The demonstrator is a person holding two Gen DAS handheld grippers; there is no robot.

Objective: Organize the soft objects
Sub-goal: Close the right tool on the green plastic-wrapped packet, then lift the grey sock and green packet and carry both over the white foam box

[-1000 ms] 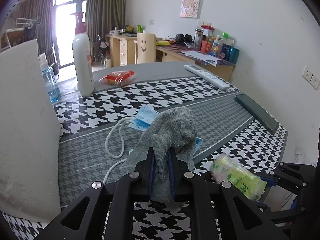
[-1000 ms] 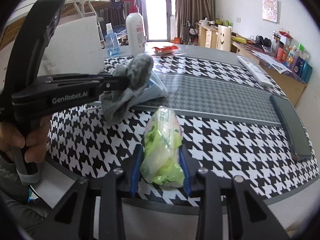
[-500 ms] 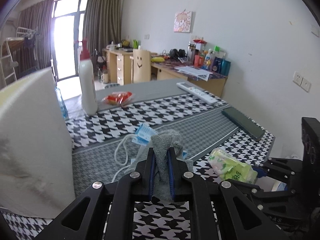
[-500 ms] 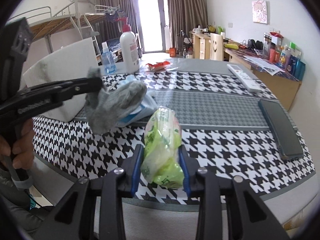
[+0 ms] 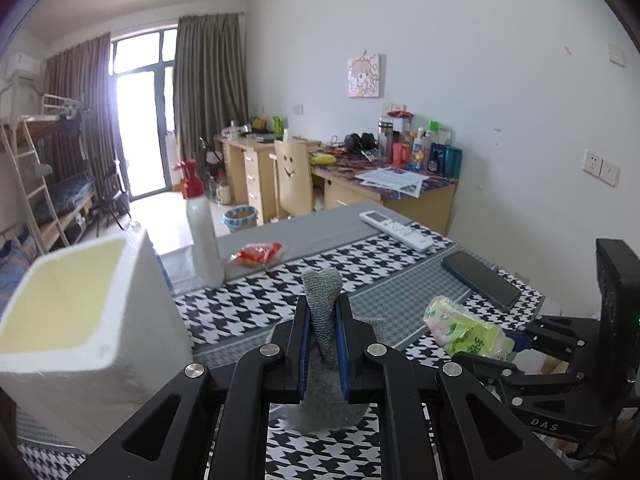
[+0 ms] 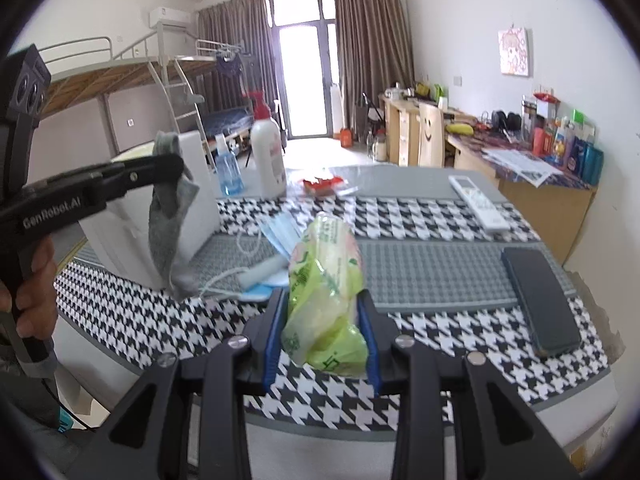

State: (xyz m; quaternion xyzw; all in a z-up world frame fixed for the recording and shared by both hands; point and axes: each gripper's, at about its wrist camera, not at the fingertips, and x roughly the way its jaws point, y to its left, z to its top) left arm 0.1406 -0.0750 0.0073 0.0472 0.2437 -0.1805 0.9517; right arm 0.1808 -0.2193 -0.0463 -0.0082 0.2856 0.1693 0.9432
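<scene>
Both loads have risen off the desk (image 6: 420, 360): left hand-held gripper (image 5: 323, 334) clamps the grey sock (image 5: 322, 312), right hand-held gripper (image 6: 323, 340) the green tissue pack (image 6: 326, 300) (foam box (image 5: 80, 304) likely next).

White walls (image 5: 480, 60) are lit through a curtained glass door (image 6: 306, 80); a bunk bed (image 6: 120, 76) and cluttered wooden desks (image 5: 384, 196) are seen.

Both the left gripper (image 5: 323, 320) and right gripper (image 6: 323, 320) are raised, fingers clamped.

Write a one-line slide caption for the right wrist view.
Right tongs clamp a green tissue pack; left tongs dangle a grey sock.
</scene>
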